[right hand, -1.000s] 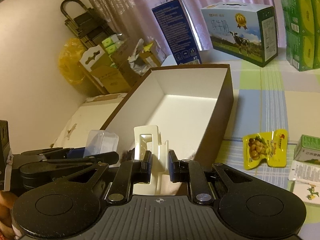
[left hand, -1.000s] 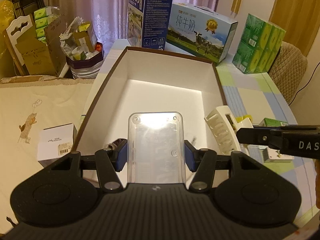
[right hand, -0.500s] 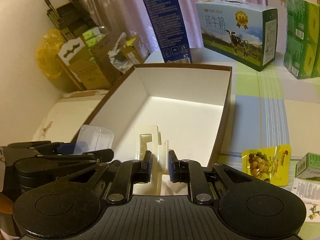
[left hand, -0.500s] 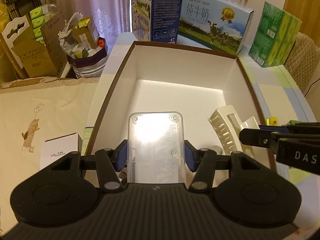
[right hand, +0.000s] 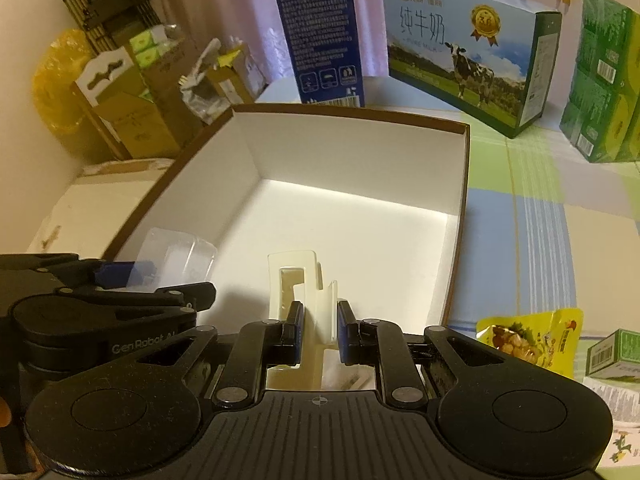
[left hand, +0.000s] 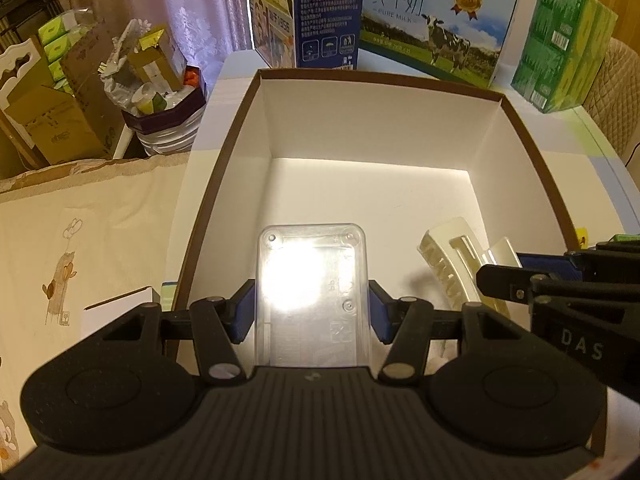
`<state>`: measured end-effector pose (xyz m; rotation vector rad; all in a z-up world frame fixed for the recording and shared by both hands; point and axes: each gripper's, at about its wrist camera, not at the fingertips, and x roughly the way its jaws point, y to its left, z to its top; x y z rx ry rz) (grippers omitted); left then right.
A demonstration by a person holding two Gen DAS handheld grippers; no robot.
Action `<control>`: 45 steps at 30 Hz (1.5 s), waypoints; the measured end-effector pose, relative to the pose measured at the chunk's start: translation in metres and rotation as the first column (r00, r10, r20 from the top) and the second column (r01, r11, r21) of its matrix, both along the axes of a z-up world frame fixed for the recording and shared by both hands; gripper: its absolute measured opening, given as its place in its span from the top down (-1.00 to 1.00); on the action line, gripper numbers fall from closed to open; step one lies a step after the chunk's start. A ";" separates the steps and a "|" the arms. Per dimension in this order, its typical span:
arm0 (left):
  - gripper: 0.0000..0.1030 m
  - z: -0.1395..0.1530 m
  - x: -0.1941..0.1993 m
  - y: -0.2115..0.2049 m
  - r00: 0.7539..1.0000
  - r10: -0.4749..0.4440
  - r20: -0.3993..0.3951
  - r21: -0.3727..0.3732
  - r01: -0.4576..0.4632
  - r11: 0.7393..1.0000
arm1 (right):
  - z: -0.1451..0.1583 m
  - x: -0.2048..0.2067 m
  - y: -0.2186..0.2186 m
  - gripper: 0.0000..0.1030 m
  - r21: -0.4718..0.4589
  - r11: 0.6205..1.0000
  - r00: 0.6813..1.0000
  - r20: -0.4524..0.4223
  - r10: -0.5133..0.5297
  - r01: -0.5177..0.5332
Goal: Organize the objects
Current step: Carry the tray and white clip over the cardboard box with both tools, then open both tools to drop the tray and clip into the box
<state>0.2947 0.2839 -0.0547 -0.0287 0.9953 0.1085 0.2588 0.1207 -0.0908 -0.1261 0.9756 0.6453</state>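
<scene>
Box (left hand: 248, 128) floor ahead clear.

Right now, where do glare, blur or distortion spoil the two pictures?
Left wrist view: strong glare whitens the clear case; the box walls bow from the fisheye. Right wrist view: the same case looks hazy, the picture's edges curve and darken.

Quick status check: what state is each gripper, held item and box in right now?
Left gripper: shut on the clear plastic case, over the box.
Right gripper: shut on the cream plastic holder, over the box.
Brown box: open, floor bare.
Snack packet: lying on the tablecloth outside the box.
</scene>
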 end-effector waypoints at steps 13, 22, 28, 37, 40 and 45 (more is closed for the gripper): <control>-0.02 -0.015 0.022 -0.004 0.999 -0.025 -0.035 0.003 0.025 1.000 | -0.008 0.017 0.009 0.74 -0.043 0.999 0.999 0.021 -0.023 0.024; -0.02 -0.017 0.027 -0.005 0.999 -0.024 -0.038 0.000 0.024 1.000 | -0.009 0.022 0.012 0.74 -0.051 0.998 0.999 0.045 -0.027 0.030; -0.16 -0.018 0.027 -0.004 0.999 -0.033 -0.028 -0.001 0.033 0.999 | -0.009 0.023 0.011 0.72 -0.035 0.999 0.999 0.048 -0.022 0.024; -0.31 -0.012 0.018 -0.003 0.999 -0.040 -0.012 -0.006 0.040 0.999 | -0.003 0.016 0.006 0.42 -0.022 1.000 0.998 0.063 -0.011 0.013; -0.34 -0.009 0.013 0.000 0.999 -0.032 -0.005 -0.012 0.032 0.999 | 0.000 0.014 0.003 0.30 -0.008 1.000 0.998 0.064 -0.007 0.007; -0.35 -0.003 0.004 0.004 1.000 -0.019 0.003 -0.014 0.019 1.000 | 0.007 0.007 -0.001 0.15 0.013 1.000 0.998 0.068 0.002 -0.003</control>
